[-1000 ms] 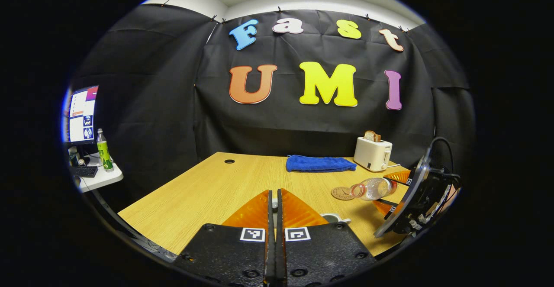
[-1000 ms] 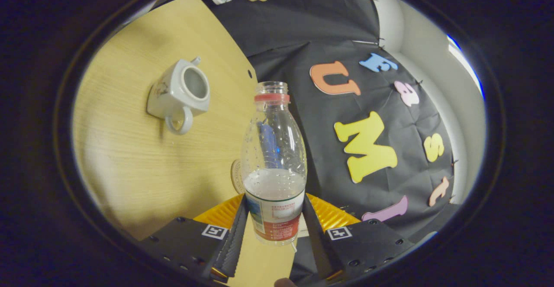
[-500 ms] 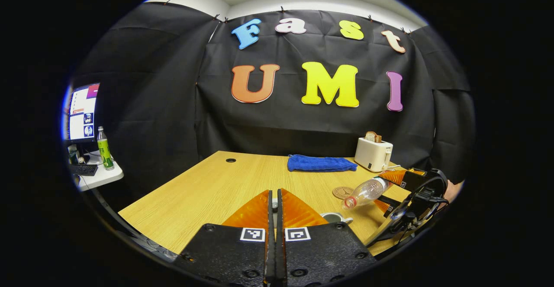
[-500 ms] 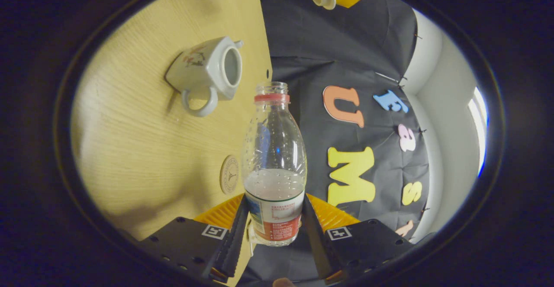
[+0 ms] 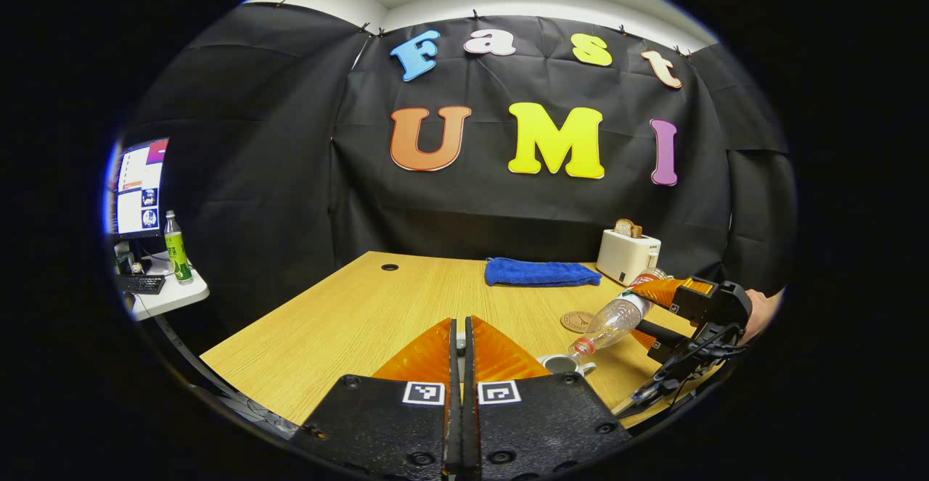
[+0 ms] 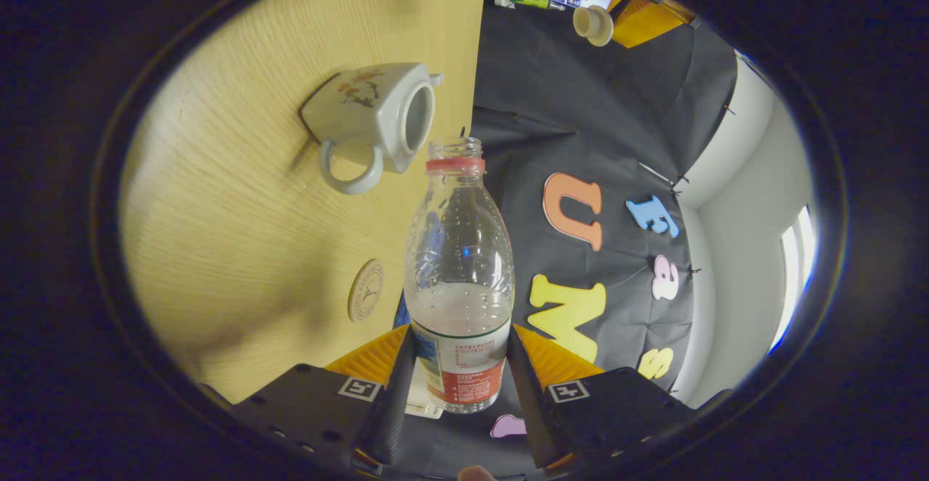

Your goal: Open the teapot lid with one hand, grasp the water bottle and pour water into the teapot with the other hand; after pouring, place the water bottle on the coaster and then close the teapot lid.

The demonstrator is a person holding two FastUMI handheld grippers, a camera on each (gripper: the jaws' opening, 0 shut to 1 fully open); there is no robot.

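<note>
A white teapot [image 6: 374, 118] stands open on the wooden table [image 6: 239, 198]; in the left gripper view the teapot [image 5: 559, 365] peeks out behind my own fingers. My right gripper [image 6: 461, 343] is shut on a clear water bottle [image 6: 461, 278] with no cap. The bottle [image 5: 617, 318] is tipped mouth-down, its neck just above the pot's opening, and I see no stream of water. My left gripper [image 5: 459, 339] is shut; the right gripper view shows the teapot lid [image 6: 593, 24] held at its fingers [image 6: 642, 20], raised off the table. A round coaster [image 6: 365, 290] lies beside the bottle.
A blue cloth [image 5: 541, 273] and a white toaster [image 5: 628, 256] with bread sit at the table's far edge. A side desk on the left carries a monitor [image 5: 138, 191] and a green bottle [image 5: 174, 249]. A hand [image 5: 758, 307] holds the right gripper.
The right gripper has tipped the bottle further and brought its mouth down and closer to the teapot's opening. The left gripper has stayed almost still, shut.
</note>
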